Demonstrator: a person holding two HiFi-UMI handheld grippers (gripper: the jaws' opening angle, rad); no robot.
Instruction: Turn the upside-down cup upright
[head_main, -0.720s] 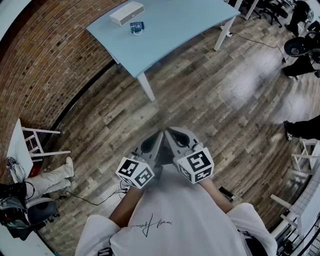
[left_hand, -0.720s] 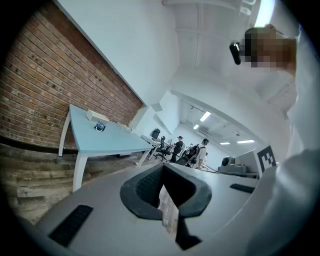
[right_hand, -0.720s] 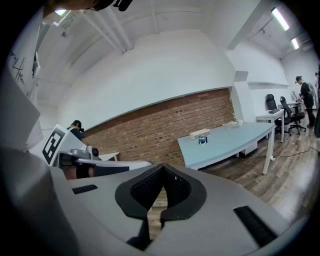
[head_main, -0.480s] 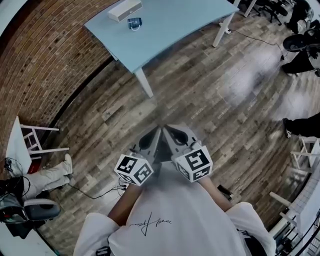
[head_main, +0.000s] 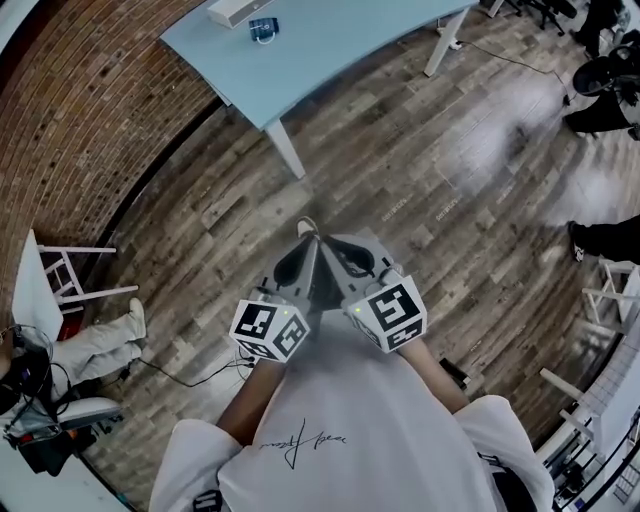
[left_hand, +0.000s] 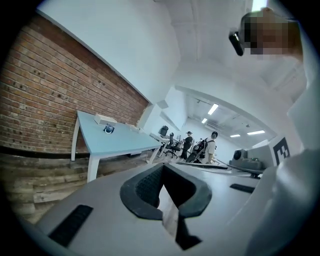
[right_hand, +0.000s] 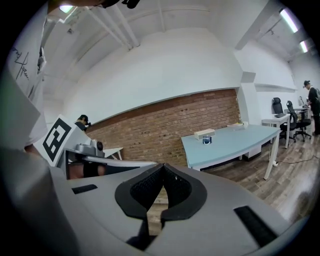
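Note:
A small dark-blue cup (head_main: 263, 30) stands on a light-blue table (head_main: 330, 45), far ahead of me at the top of the head view. It also shows small in the left gripper view as the cup (left_hand: 108, 129) and in the right gripper view as the cup (right_hand: 207, 140). It is too far off to tell which way up it stands. My left gripper (head_main: 306, 238) and right gripper (head_main: 322, 242) are held side by side close to my chest, over the wooden floor. Both are shut with nothing between the jaws, as the left gripper (left_hand: 162, 168) and right gripper (right_hand: 163, 168) show in their own views.
A white box (head_main: 232, 10) lies beside the cup. A brick wall (head_main: 90, 110) runs along the left. A white chair (head_main: 70, 285) and a seated person's legs (head_main: 100, 348) are at the left, with a cable on the floor. Other people (head_main: 605, 100) stand at the right.
The table with the cup and box has slid toward the top edge of the head view. Both grippers stay together and shut, a little higher in the picture.

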